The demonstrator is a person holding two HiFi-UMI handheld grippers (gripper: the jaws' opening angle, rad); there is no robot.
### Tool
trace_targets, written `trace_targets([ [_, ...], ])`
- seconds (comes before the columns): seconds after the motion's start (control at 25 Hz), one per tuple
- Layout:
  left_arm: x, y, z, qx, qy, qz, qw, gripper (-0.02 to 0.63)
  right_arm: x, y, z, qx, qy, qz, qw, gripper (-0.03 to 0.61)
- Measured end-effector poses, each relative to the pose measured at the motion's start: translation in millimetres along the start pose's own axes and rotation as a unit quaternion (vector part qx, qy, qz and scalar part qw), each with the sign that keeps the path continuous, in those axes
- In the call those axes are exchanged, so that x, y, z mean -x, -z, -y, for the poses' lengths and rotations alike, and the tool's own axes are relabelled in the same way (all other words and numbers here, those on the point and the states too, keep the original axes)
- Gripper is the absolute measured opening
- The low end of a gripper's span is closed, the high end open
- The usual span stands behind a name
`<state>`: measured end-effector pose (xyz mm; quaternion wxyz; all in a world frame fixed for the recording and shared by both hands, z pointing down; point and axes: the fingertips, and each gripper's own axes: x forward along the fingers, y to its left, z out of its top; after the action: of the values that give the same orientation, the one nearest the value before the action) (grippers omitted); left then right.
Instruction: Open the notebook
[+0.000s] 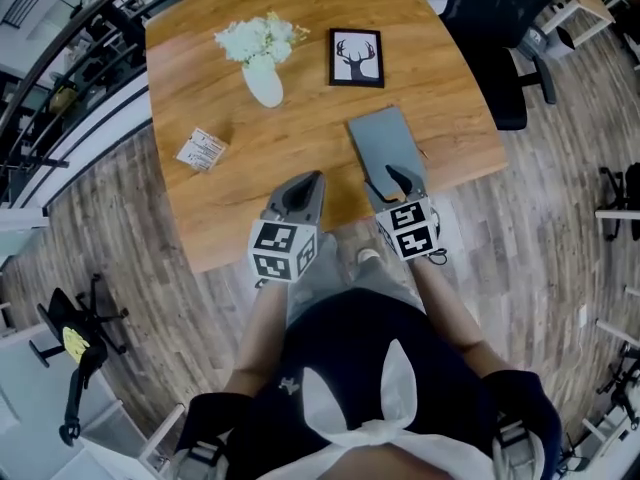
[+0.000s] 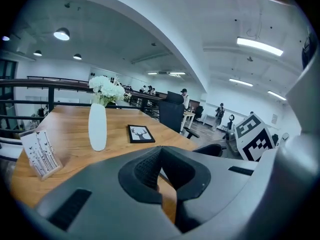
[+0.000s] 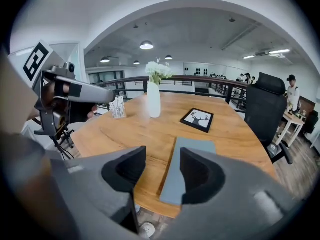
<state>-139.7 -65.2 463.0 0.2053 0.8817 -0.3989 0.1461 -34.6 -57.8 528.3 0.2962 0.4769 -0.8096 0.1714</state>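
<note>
A closed grey notebook [image 1: 383,138] lies on the round wooden table [image 1: 230,198] near its front edge, to the right of the middle. My right gripper [image 1: 388,180] hovers over the notebook's near end with its jaws open. In the right gripper view the notebook [image 3: 192,151] shows in the gap of the right gripper [image 3: 162,156], and the pads do not touch it. My left gripper [image 1: 316,178] is over bare wood to the left of the notebook. In its own view the left gripper [image 2: 160,151] has its tips together and holds nothing.
A white vase of white flowers [image 1: 263,76] and a framed deer picture [image 1: 356,58] stand farther back. A small card stand [image 1: 202,150] sits at the left. A black office chair [image 1: 500,38] is beyond the table's right edge. People stand far off in the room.
</note>
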Motion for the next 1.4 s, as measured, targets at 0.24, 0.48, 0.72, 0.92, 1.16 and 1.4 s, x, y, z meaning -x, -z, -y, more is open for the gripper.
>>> trace_targets([
  [0.24,-17,4,-22,-0.006,0.014,-0.018,0.9997,0.017,-28,5,3,0.015,0.027,-0.036,0.999,0.212],
  [0.48,-36,19,-36,-0.011,0.042,-0.046,0.998,0.017,-52,12,11,0.031,0.06,-0.073,0.995,0.212],
  [0.72,-51,28,-44,-0.023,0.076,-0.068,0.9945,0.017,-77,25,16,0.039,0.091,-0.111,0.989,0.212],
  [0.92,-59,36,-52,-0.028,0.1,-0.08,0.9914,0.017,-95,39,21,0.037,0.116,-0.14,0.983,0.211],
  [1.16,-67,46,-60,-0.027,0.122,-0.089,0.9881,0.017,-110,53,26,0.046,0.145,-0.17,0.974,0.21],
  [1.4,-72,56,-61,-0.024,0.141,-0.101,0.9846,0.017,-118,58,32,0.055,0.163,-0.188,0.967,0.184],
])
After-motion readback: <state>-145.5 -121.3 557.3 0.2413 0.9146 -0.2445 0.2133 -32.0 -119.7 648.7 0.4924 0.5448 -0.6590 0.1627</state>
